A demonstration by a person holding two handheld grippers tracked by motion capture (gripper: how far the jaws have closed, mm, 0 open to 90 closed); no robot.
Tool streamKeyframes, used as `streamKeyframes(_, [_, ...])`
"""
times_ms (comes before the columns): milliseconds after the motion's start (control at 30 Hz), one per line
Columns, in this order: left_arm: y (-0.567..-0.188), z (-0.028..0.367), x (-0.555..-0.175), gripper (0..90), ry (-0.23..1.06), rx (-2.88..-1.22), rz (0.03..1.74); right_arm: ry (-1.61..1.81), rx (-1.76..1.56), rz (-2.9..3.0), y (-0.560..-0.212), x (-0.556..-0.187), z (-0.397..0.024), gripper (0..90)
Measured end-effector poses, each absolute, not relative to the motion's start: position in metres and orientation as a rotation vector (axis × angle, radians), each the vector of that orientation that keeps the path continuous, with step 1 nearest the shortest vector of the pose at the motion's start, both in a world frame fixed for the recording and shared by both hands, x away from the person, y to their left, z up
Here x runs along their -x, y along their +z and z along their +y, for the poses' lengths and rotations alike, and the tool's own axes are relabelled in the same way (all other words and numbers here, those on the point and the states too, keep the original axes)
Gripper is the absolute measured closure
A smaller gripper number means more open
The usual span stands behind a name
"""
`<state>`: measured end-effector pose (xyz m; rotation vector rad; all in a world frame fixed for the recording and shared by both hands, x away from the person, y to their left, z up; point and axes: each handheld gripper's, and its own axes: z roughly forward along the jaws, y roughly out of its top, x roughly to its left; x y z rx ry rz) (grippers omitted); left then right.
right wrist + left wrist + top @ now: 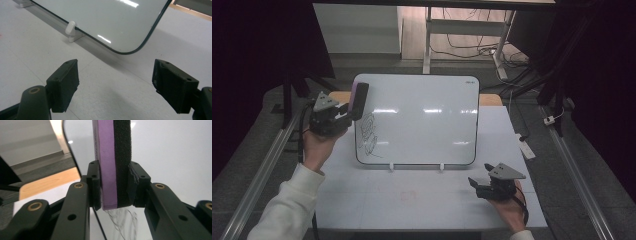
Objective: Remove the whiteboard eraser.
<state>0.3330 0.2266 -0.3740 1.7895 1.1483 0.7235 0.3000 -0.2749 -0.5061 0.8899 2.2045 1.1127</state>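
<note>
A whiteboard [422, 115] stands tilted on two white feet on the table, with dark scribbles [368, 134] at its lower left. My left gripper [343, 114] is shut on an eraser [359, 100] with a purple back and black felt face, held upright at the board's left edge. In the left gripper view the eraser [112, 165] sits squeezed between the jaws, felt toward the board, and scribbles [125, 222] lie just below it. My right gripper [477, 186] rests open over the table's front right, its jaws wide apart with nothing between them [115, 85], facing the board's lower corner [130, 50].
The table top [432, 200] is white with a faint red square mark [407, 196] near the front. A white foot [71, 31] props the board. Metal rails [582, 185] run along both sides. Desk legs and cables [472, 45] lie on the floor behind.
</note>
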Motion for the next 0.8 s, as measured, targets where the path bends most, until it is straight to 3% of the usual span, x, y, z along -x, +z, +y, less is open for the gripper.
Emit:
streamKeyframes(533, [-0.434, 0.194, -0.281, 65.6, 0.558, -1.953, 0.955, 1.166, -0.899, 2.226, -0.502, -0.298, -0.267, 21.0])
streamKeyframes(800, [-0.457, 0.165, -0.27, 65.6, 0.54, -2.05, 0.869, 1.232, -0.92, 2.278, -0.496, -0.297, -0.257, 21.7])
